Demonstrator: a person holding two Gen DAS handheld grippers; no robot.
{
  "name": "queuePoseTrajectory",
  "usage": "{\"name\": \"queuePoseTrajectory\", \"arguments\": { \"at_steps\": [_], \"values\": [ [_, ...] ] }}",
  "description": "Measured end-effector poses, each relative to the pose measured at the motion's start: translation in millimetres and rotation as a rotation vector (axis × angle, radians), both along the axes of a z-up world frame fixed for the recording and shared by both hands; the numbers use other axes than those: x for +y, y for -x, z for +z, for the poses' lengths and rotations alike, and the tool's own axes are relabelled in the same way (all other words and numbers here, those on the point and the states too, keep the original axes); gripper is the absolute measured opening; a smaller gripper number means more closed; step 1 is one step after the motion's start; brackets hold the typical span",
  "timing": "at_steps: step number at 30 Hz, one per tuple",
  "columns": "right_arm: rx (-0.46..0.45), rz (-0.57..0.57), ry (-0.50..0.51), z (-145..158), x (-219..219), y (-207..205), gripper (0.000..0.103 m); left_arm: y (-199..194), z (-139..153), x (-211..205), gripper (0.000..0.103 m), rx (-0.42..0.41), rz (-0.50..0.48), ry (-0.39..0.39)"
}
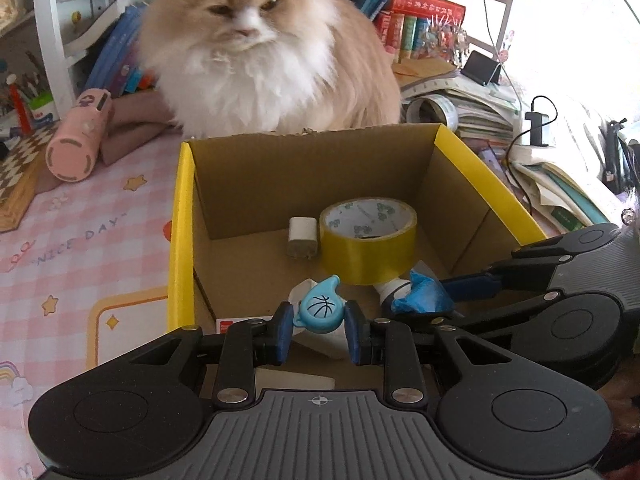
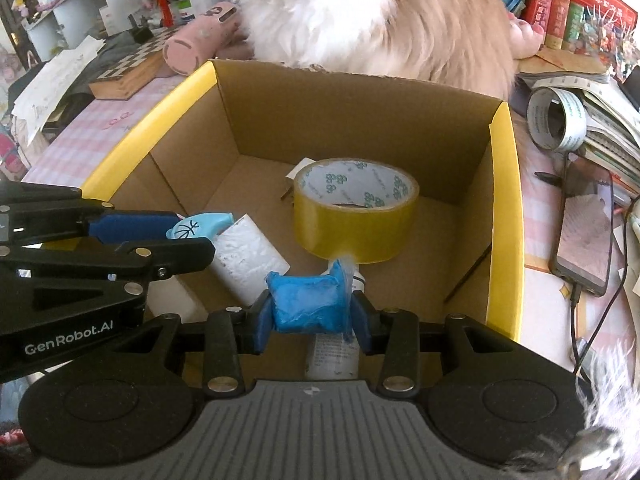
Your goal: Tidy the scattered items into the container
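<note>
An open cardboard box (image 1: 182, 216) (image 2: 506, 200) with yellow-edged walls stands before me. Inside lie a yellow tape roll (image 1: 368, 240) (image 2: 354, 210), a small white block (image 1: 303, 236), a white packet (image 2: 248, 266) and a white bottle (image 2: 332, 356). My left gripper (image 1: 319, 330) (image 2: 176, 236) is shut on a light blue whistle-shaped toy (image 1: 320, 308) (image 2: 200, 226) with a basketball print, above the box's near part. To its right, my right gripper (image 2: 310, 316) (image 1: 440, 292) is shut on a crumpled blue plastic bundle (image 2: 310, 302) (image 1: 420, 294), also over the box.
A fluffy orange-and-white cat (image 1: 260, 48) (image 2: 360, 12) sits right behind the box. A pink cylindrical case (image 1: 78, 136) (image 2: 200, 40) and a chessboard (image 2: 128, 70) lie at the left. Stacked papers (image 1: 472, 108), a white tape roll (image 2: 556, 118) and a phone (image 2: 584, 232) crowd the right.
</note>
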State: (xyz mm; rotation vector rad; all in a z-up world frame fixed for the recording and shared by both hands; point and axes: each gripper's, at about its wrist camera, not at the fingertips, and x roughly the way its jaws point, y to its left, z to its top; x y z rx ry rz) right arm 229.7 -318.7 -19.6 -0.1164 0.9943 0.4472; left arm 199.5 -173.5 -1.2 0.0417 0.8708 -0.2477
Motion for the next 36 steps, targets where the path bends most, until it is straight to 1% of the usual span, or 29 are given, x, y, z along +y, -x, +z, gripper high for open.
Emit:
{"name": "queuePoseTrajectory", "arguments": {
  "at_steps": [3,4,5,7,9,14,16,20,22,25,31,36],
  "values": [
    [-0.005,0.001,-0.003,0.1,-0.3,1.0,0.039,3.2,1.8,-1.1,0.028,-0.015,0.011,-0.017],
    [-0.008,0.000,-0.005,0.5,-0.5,1.2,0.040,4.8,2.8,-1.0,0.031,-0.024,0.018,-0.023],
    [-0.010,-0.002,-0.010,1.0,-1.0,1.6,0.040,6.4,3.5,-0.4,0.039,-0.033,0.030,-0.033],
    [-0.015,-0.007,-0.016,2.3,-1.5,2.9,0.041,9.8,4.7,4.5,0.050,-0.050,0.065,-0.037],
    [-0.024,-0.014,-0.026,4.4,-2.6,4.8,0.043,14.1,7.1,9.7,0.052,-0.064,0.075,-0.007],
    [-0.062,-0.036,-0.034,12.7,-2.9,14.6,0.051,27.1,16.4,14.4,0.061,-0.120,0.087,0.002],
    [-0.080,-0.048,-0.040,16.9,-2.8,19.9,0.054,33.7,21.0,17.5,0.064,-0.149,0.088,0.006],
    [-0.120,-0.061,-0.044,25.6,2.1,33.9,0.054,47.5,27.3,25.3,0.068,-0.193,0.087,0.026],
    [-0.138,-0.068,-0.045,29.2,5.4,42.9,0.055,55.7,28.8,30.8,0.070,-0.201,0.095,0.032],
    [-0.179,-0.079,-0.045,36.4,10.0,58.7,0.056,68.9,31.5,40.1,0.071,-0.216,0.104,0.047],
    [-0.260,-0.110,-0.048,48.9,23.8,90.8,0.056,99.7,38.2,60.3,0.075,-0.257,0.122,0.050],
    [-0.288,-0.126,-0.049,53.0,39.7,118.8,0.057,125.8,41.7,79.5,0.077,-0.280,0.145,0.050]
  ]
}}
